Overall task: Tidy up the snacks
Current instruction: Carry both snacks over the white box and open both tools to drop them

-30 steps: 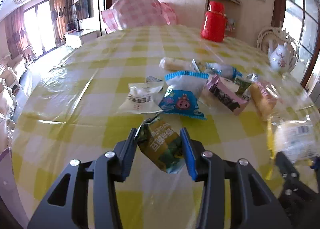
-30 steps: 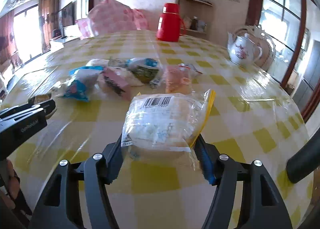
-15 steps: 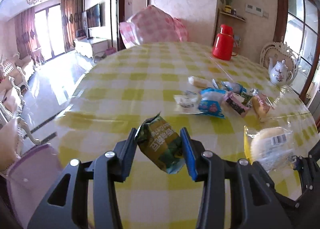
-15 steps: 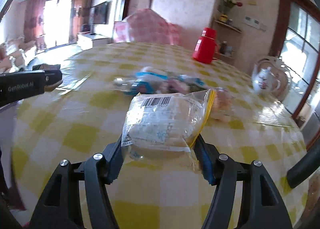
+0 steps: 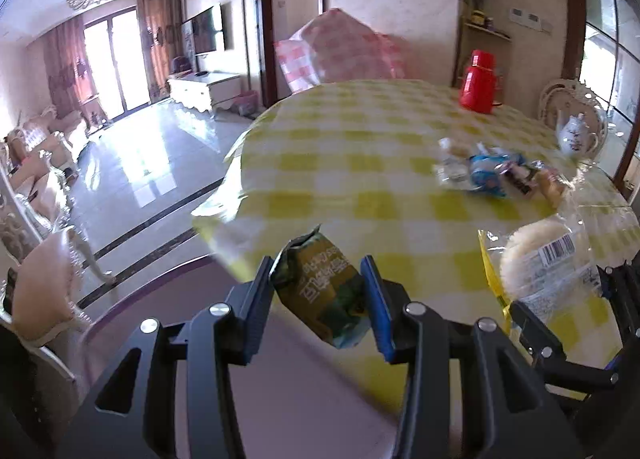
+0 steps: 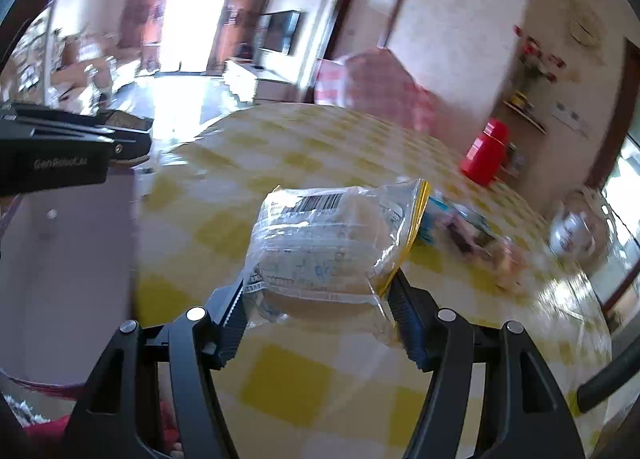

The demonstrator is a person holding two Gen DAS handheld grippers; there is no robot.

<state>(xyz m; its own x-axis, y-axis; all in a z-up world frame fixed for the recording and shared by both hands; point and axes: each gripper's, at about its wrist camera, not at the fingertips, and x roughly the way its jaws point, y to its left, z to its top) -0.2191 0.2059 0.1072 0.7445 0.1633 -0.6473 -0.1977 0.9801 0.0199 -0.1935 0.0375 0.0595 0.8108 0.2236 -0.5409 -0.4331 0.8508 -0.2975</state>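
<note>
My left gripper (image 5: 320, 301) is shut on a green snack packet (image 5: 324, 291), held in the air over the near edge of the yellow-checked table (image 5: 360, 163). My right gripper (image 6: 320, 299) is shut on a clear bag with a round pale bun (image 6: 328, 247) and a barcode label; that bag also shows in the left wrist view as the clear bun bag (image 5: 536, 259) at the right. A pile of several snack packets (image 5: 492, 175) lies far off on the table's right side. The left gripper (image 6: 68, 155) appears at the left edge of the right wrist view.
A red thermos (image 5: 478, 83) and a white teapot (image 5: 576, 137) stand at the table's far side. A pink checked chair cover (image 5: 340, 51) rises behind the table. A pale purple surface (image 5: 280, 399) lies below my left gripper. Open living-room floor (image 5: 140, 163) stretches to the left.
Both grippers have pulled back from the snack pile toward the table's near left edge, each keeping its packet. The right wrist has rolled, so its view is tilted now.
</note>
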